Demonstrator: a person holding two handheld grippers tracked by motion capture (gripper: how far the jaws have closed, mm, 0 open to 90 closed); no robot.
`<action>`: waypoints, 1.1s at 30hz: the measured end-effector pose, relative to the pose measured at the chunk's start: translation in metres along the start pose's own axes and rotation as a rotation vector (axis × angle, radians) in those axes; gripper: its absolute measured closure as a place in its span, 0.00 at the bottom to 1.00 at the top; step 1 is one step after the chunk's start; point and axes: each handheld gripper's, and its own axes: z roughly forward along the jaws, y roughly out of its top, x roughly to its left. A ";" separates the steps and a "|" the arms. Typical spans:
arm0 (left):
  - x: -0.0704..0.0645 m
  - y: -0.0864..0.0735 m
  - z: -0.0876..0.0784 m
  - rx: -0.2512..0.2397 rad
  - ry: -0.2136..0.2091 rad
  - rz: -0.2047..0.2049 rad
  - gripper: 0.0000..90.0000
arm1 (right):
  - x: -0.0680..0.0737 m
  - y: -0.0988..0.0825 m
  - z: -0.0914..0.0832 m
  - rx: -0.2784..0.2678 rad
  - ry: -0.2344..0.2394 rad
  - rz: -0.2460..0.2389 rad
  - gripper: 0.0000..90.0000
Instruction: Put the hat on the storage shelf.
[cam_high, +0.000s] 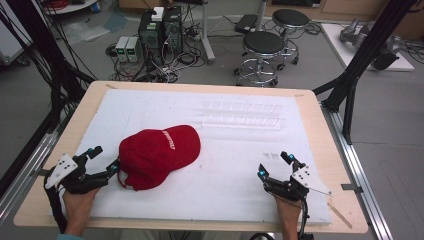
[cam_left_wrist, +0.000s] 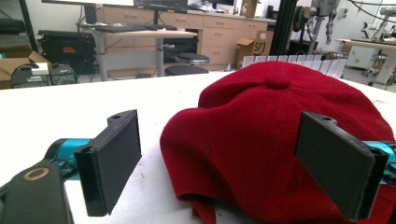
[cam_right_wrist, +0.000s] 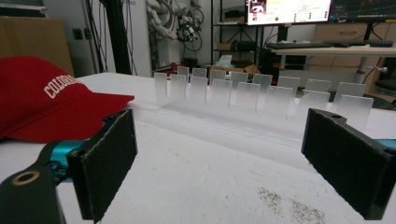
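A red baseball cap (cam_high: 159, 154) with white lettering lies on the white mat (cam_high: 220, 150), left of centre, its brim pointing right and away. My left gripper (cam_high: 104, 160) rests low at the mat's near left, open, its jaws standing wide just behind the cap's back (cam_left_wrist: 261, 154); the right-hand jaw overlaps the cap's edge, and I cannot tell whether it touches. At the near right my right gripper (cam_high: 274, 165) is open with bare mat between its jaws (cam_right_wrist: 219, 168). The cap's brim (cam_right_wrist: 65, 116) shows at the left of the right gripper view.
A clear plastic rack (cam_high: 243, 115) with upright slats (cam_right_wrist: 261, 95) stands at the back of the mat, right of centre. The mat covers a wooden table (cam_high: 320, 130). Black frame legs (cam_high: 350, 85) flank the table; stools (cam_high: 262, 50) and computer boxes stand on the floor beyond.
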 end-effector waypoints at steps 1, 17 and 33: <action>0.000 0.000 0.000 0.000 -0.001 0.003 0.17 | 0.000 0.000 0.000 0.000 0.000 0.000 0.10; 0.003 0.005 0.000 0.049 -0.023 -0.014 0.16 | 0.000 0.000 0.000 -0.004 0.003 -0.006 0.11; 0.005 0.047 0.010 0.164 -0.070 0.003 0.14 | 0.000 0.000 0.000 -0.003 0.006 -0.003 0.10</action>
